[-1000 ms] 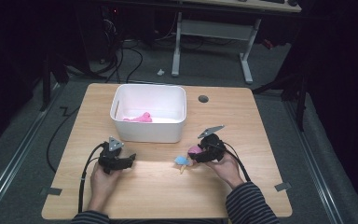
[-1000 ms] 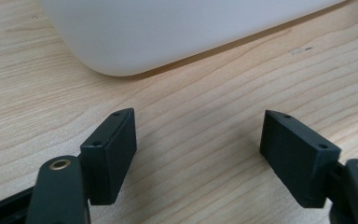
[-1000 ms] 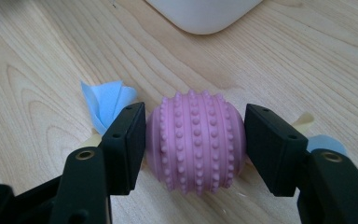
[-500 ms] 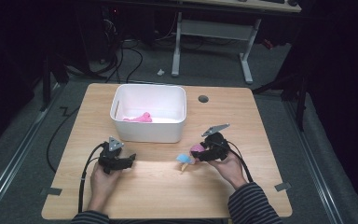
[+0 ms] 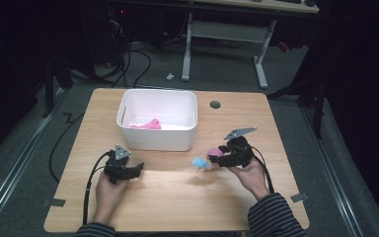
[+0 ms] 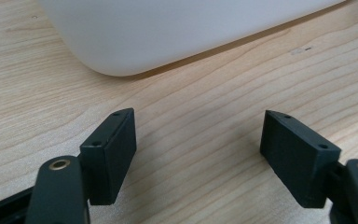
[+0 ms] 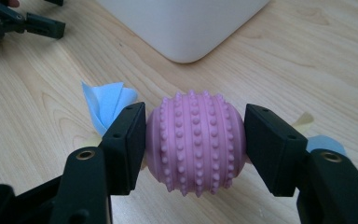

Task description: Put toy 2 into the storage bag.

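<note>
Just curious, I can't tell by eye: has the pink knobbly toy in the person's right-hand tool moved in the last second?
Yes, slightly. The pink toy, clamped in the right gripper, has shifted away from the person, toward the white tub.

Pink studded toy (image 7: 196,142): candy-shaped, oval body ribbed with rows of small knobs, a pale blue frill (image 7: 106,106) fanned out at one end and another blue bit with a cream-yellow edge at the other. Clamped across its middle between the two black jaws of the right gripper (image 7: 196,149), long axis running across the jaws, frills sticking out past both pads. Seen from above as a pink blob (image 5: 214,153) with the blue frill (image 5: 199,162) pointing toward the table's middle. Raised a little off the wooden table (image 5: 177,197), in its right half, just off the near right corner of the white bin (image 5: 158,138), nearer the front edge than the back.
</note>
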The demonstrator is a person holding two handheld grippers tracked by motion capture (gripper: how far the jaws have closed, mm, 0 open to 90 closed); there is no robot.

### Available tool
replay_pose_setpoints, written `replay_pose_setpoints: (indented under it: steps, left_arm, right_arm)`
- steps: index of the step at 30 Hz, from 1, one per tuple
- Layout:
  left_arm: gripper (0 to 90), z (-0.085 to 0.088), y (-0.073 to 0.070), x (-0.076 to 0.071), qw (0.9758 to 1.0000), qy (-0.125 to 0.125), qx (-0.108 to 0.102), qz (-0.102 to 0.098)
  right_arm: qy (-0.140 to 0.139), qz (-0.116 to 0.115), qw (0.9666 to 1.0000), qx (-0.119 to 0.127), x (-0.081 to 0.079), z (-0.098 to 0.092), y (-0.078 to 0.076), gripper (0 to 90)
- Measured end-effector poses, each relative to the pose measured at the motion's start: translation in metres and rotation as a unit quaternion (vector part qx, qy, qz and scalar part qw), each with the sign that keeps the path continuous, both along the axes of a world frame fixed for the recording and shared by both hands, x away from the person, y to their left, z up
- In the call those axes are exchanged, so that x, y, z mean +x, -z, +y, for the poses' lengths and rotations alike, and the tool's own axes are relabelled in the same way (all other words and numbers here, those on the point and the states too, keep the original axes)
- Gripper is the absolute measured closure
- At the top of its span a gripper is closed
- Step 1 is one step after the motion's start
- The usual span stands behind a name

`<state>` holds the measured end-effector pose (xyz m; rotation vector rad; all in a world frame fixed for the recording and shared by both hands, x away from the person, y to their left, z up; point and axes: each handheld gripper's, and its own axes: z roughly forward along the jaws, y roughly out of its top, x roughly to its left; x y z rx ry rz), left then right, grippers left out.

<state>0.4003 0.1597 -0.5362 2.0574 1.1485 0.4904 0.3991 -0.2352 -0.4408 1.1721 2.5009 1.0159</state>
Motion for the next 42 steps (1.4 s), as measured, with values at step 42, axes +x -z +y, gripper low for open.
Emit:
replay_pose_setpoints:
  steps: [42]
  left_arm:
    - [27.1, 0.0, 0.0, 0.0, 1.0, 0.0, 0.001, 0.0]
  right_arm:
    - [-0.035, -0.049, 0.9975, -0.038, 0.025, 0.03, -0.098, 41.4]
